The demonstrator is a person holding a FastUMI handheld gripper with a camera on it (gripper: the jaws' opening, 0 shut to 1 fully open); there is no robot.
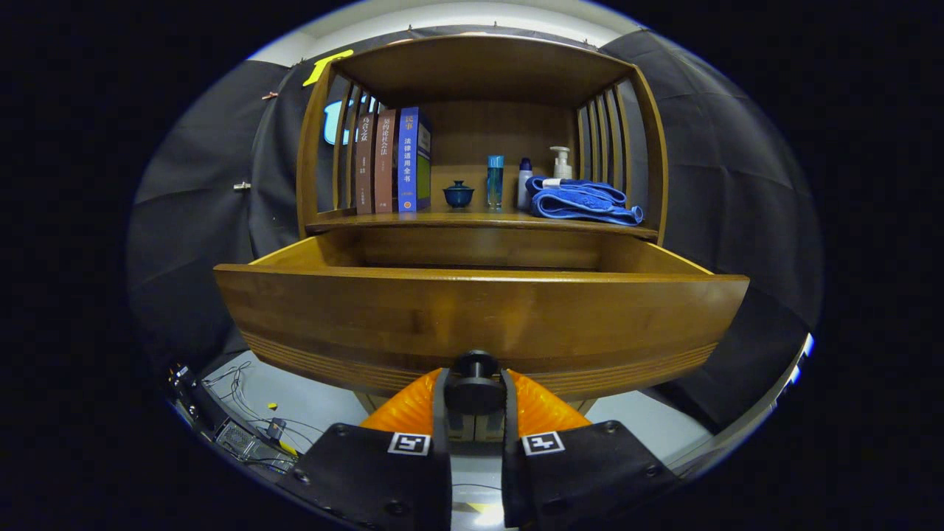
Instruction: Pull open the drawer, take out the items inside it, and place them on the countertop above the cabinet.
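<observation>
The wooden drawer (479,317) stands pulled out toward me, its front panel wide and close. On that panel's lower middle sits a dark round knob (475,383), and my gripper (475,402) is shut on it, one finger pressing each side. The drawer's inside is hidden behind the front panel. Above the drawer runs the cabinet's countertop shelf (413,219).
On the shelf stand three books (391,161), a small blue lidded cup (459,195), a blue bottle (495,181), a white bottle (524,184), a pump bottle (561,162) and a folded blue towel (582,202). Cables and a device (247,435) lie on the floor below left.
</observation>
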